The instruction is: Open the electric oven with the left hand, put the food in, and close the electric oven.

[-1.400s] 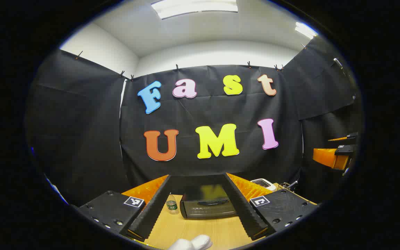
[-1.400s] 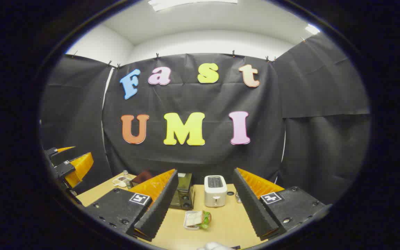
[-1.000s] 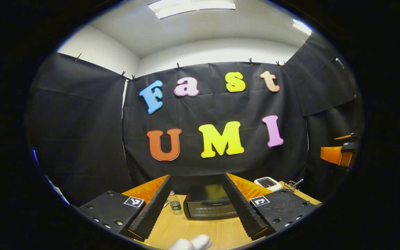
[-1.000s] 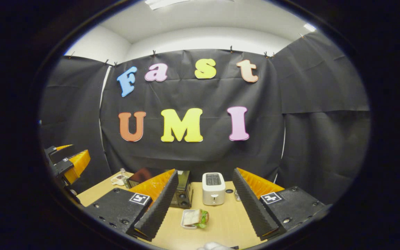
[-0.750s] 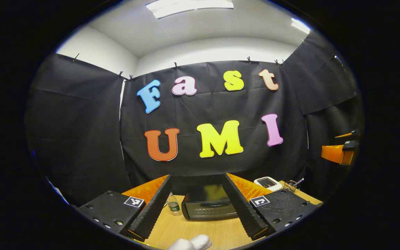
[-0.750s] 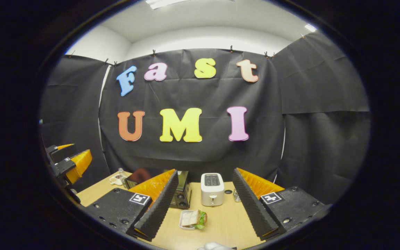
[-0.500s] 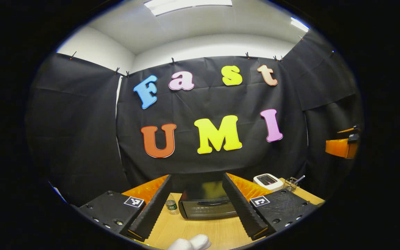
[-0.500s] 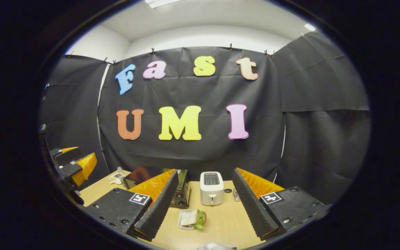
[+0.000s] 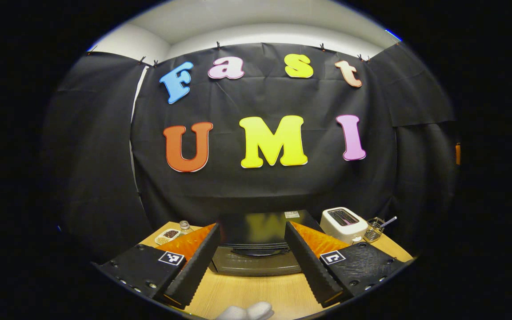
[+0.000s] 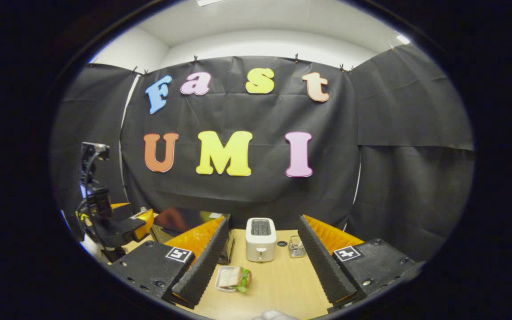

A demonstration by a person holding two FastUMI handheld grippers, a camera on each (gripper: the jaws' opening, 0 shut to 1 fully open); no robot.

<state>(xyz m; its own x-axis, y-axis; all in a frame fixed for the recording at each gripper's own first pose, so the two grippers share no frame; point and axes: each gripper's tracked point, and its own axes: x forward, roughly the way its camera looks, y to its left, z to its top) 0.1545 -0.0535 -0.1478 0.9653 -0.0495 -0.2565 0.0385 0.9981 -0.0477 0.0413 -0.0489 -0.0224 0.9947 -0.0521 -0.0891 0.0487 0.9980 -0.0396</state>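
No brand or label can be read on any appliance. In the left gripper view, the left gripper [image 9: 250,262] hangs with jaws wide apart and empty, framing the closed electric oven [image 9: 256,242] toward the bench's [image 9: 256,291] far edge; a white toaster [image 9: 343,225] and a wire basket [image 9: 375,229] stand to its right, a small dish [image 9: 167,236] near the far left corner. In the right gripper view, the right gripper [image 10: 260,266] is equally wide and empty above the sandwich tray [image 10: 233,278], near the front edge.

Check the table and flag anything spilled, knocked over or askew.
Nothing stands out. The oven sits square with its door shut, the toaster stands upright, and the sandwich lies in its tray on the table. No spill shows.
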